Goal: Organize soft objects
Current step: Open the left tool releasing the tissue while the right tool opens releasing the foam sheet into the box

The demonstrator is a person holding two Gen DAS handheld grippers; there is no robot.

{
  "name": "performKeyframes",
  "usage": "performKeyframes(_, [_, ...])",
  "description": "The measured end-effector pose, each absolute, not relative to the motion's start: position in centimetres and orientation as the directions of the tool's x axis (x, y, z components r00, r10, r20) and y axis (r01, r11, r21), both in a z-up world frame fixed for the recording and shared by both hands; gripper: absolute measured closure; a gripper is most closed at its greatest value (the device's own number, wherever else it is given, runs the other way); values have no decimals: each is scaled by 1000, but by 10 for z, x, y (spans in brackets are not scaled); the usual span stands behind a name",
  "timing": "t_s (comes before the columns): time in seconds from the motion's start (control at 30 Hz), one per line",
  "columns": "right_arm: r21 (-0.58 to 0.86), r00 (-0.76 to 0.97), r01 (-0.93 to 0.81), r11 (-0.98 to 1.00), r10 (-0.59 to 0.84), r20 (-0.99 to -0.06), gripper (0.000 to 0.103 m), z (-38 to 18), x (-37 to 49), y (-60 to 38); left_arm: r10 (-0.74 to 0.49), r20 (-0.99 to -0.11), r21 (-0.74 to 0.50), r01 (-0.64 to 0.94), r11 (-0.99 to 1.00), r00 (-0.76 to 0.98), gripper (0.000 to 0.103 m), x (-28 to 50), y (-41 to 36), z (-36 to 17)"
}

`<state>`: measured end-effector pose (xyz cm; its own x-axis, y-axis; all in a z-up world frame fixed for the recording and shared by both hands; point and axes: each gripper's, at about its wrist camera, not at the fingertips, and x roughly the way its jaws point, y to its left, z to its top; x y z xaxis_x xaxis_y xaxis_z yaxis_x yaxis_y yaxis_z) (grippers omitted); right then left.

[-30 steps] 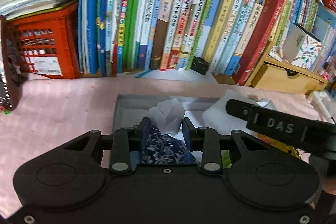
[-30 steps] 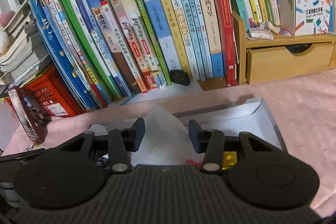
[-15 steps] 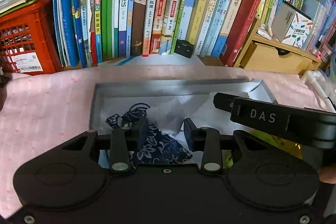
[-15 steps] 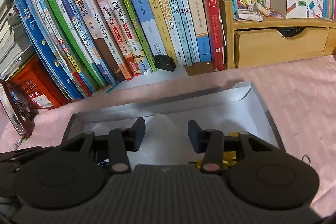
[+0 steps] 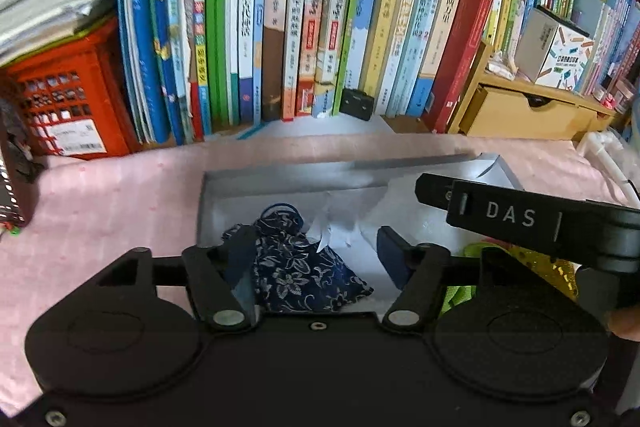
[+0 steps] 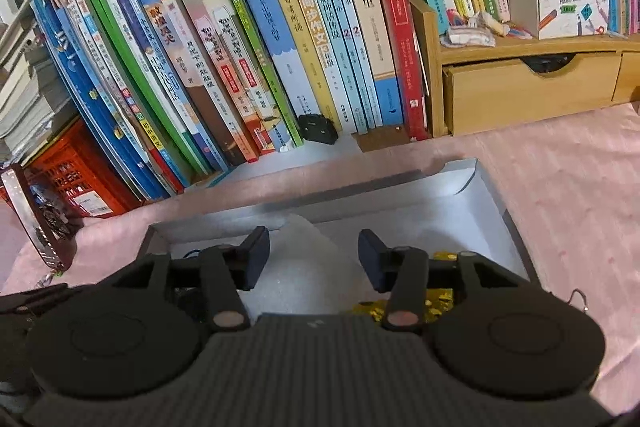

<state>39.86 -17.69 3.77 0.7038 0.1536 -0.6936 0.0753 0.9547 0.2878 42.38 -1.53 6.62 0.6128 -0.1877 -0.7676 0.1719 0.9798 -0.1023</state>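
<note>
Pouch [image 5: 308, 267] lies in the box [image 5: 280, 183], released; I see my left gripper [image 5: 316, 255] has just spread, pads clear of it. Right gripper [image 6: 314, 255] also just widened over white wrap [image 6: 308, 267], gripping nothing. Pink cloth [image 5: 112, 203], books [image 5: 280, 19] behind.

Grey box [image 5: 320, 183] on pink cloth [image 5: 112, 195]

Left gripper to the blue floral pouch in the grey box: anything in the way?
Nothing visible. The blue floral pouch lies in the grey box, between the jaws of the left gripper, which have just been opening.
</note>
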Motion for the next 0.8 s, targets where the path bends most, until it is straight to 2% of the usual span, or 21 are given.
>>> performKeyframes(0.23, [284, 734, 64, 957, 147, -663, 32, 59, 384, -181, -171, -749, -89, 158, 983, 640, 27, 409, -13, 88])
performKeyframes(0.8, [243, 771, 34, 969, 129, -624, 21, 86, 349, -188, -166, -733, -80, 158, 984, 660, 20, 371, -14, 110])
